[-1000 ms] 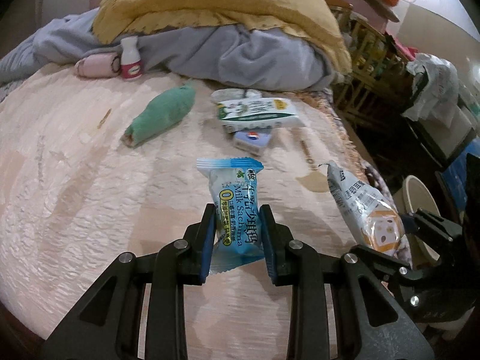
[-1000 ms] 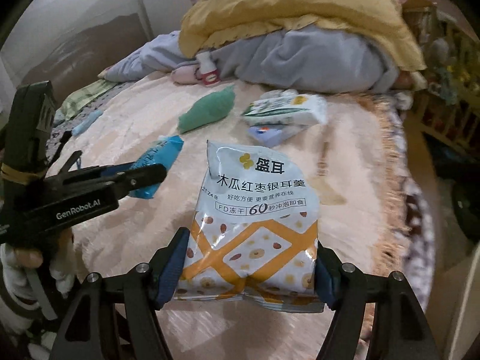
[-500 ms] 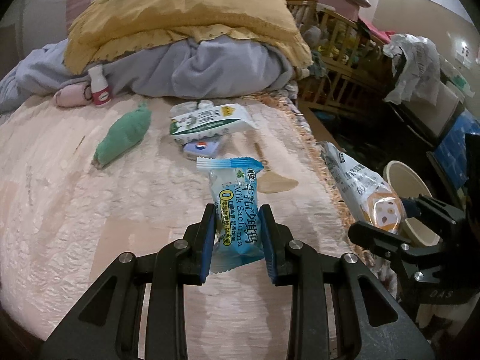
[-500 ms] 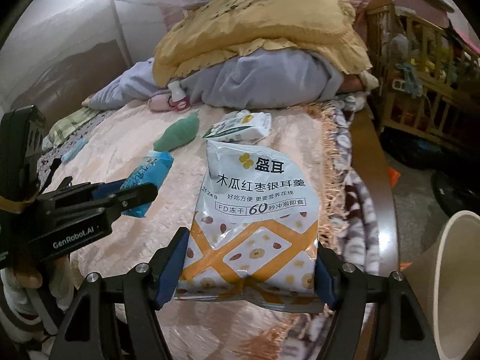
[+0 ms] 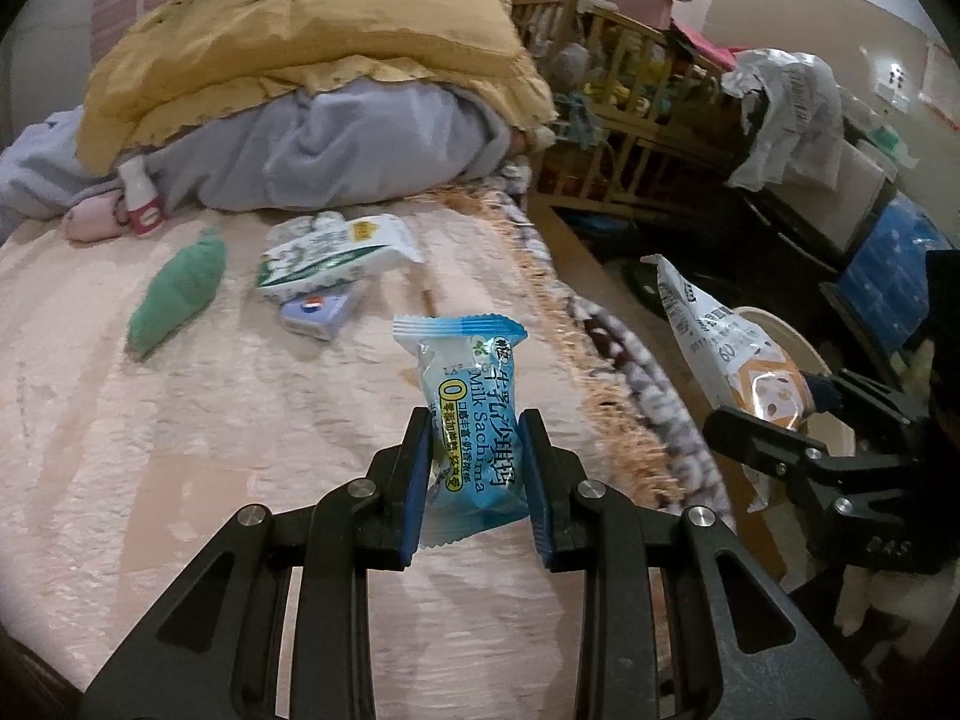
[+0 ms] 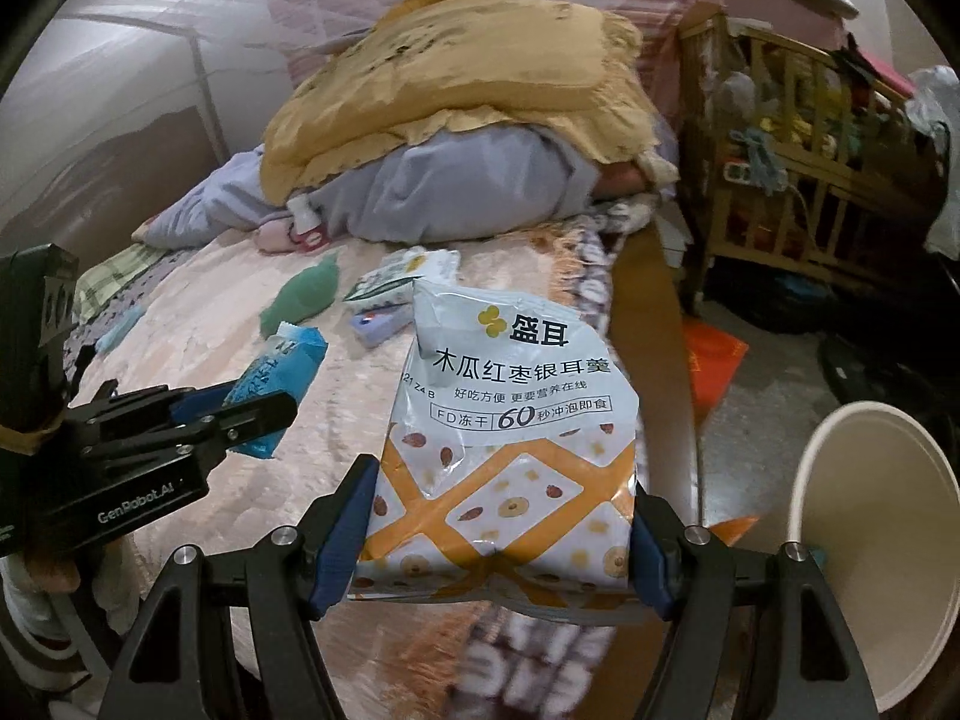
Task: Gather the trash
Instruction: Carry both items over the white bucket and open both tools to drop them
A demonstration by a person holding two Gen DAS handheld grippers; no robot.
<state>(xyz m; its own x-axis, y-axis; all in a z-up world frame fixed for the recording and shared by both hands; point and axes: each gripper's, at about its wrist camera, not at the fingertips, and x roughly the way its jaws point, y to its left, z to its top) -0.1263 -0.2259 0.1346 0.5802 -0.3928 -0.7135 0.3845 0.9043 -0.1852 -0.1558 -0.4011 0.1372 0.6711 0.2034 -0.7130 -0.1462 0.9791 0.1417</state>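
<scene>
Left claw [image 5: 474, 468]: clamped on blue wrapper [image 5: 468, 414]
Right claw [image 6: 495, 546]: clamped on white-orange pouch [image 6: 504, 450]
Bin [image 6: 882, 540]: beside bed [image 6: 198, 324]

Pink-covered bed [image 5: 180, 420] with heaped bedding [image 5: 312, 60], wooden crib [image 6: 798, 180] beside.

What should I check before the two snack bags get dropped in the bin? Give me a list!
1. Left gripper pinches the blue wrapper: ok.
2. Right gripper pinches the white and orange bag: ok.
3. The cream bin stands open on the floor beside the bed: ok.
4. Bag right above the bin mouth: not ok, it hangs to the bin's left.
5. Room inside the bin: cannot tell, its bottom is hidden.
</scene>
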